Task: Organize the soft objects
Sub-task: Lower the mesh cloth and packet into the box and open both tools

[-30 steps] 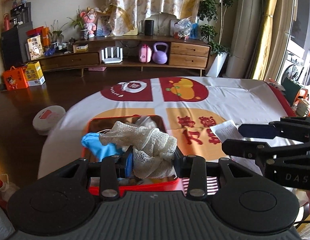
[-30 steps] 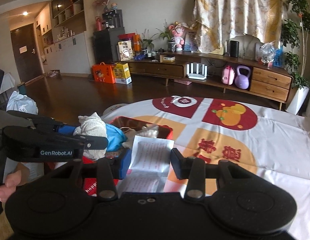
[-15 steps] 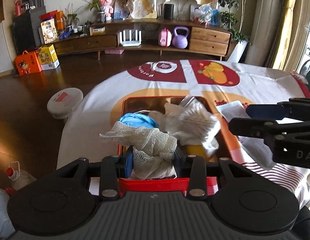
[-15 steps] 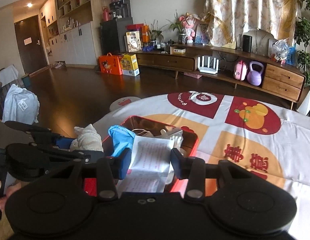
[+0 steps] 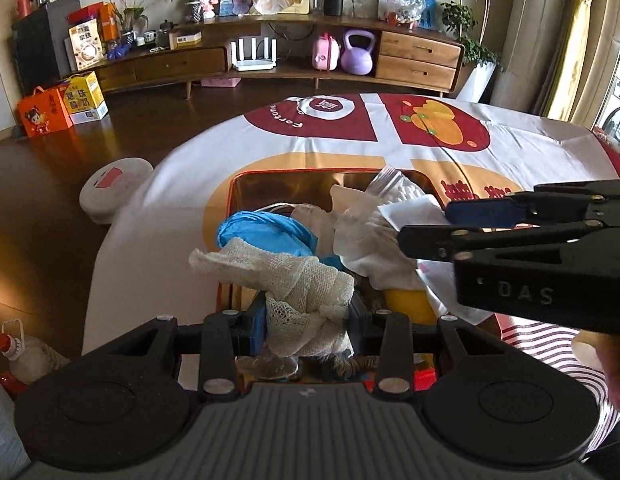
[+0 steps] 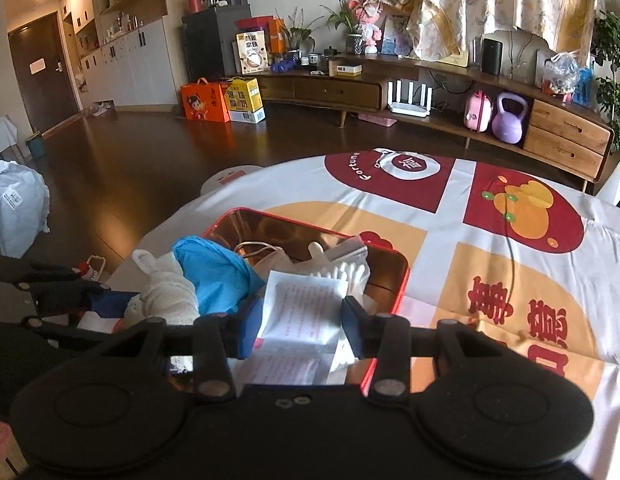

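Observation:
My left gripper (image 5: 308,314) is shut on a cream mesh cloth (image 5: 306,280) and holds it over the near end of a red tin box (image 5: 270,178). The box holds a blue cloth (image 5: 266,232), white cloths (image 5: 361,232) and a bag of cotton swabs (image 6: 345,270). My right gripper (image 6: 302,316) is shut on a folded white paper sheet (image 6: 306,304) over the same box (image 6: 403,280). It enters the left wrist view from the right (image 5: 445,224). The left gripper with the mesh cloth (image 6: 166,292) shows at the left of the right wrist view.
The box sits on a round table with a red, orange and white printed cloth (image 5: 529,148). A yellow item (image 5: 405,300) lies in the box. A robot vacuum (image 5: 114,188) and a plastic jug (image 5: 26,356) stand on the dark floor at the left.
Both grippers have moved forward over the red box while still holding the mesh cloth and the paper. The box contents now lie closer beneath them.

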Motion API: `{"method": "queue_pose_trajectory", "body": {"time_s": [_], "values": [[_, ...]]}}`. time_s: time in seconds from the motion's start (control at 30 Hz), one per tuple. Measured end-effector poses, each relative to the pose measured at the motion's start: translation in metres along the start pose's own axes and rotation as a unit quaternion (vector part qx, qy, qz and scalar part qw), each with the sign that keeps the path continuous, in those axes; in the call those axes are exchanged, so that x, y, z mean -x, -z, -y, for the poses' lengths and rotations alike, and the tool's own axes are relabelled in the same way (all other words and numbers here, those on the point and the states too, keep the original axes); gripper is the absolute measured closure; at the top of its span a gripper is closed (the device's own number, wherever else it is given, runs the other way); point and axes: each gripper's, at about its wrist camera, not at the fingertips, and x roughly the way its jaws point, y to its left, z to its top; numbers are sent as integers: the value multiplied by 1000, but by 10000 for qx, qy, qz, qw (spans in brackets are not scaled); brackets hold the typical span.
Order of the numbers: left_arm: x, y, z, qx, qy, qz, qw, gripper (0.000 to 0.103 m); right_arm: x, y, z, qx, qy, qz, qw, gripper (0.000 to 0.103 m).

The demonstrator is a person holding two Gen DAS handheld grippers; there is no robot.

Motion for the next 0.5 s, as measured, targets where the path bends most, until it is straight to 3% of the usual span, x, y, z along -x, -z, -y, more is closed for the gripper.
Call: {"method": "queue_pose_trajectory", "body": {"time_s": [0.5], "values": [[-33,-1,0,-5,37,-231,9997,65,-21,2,7,-6,9,-155,9999,59]]}}
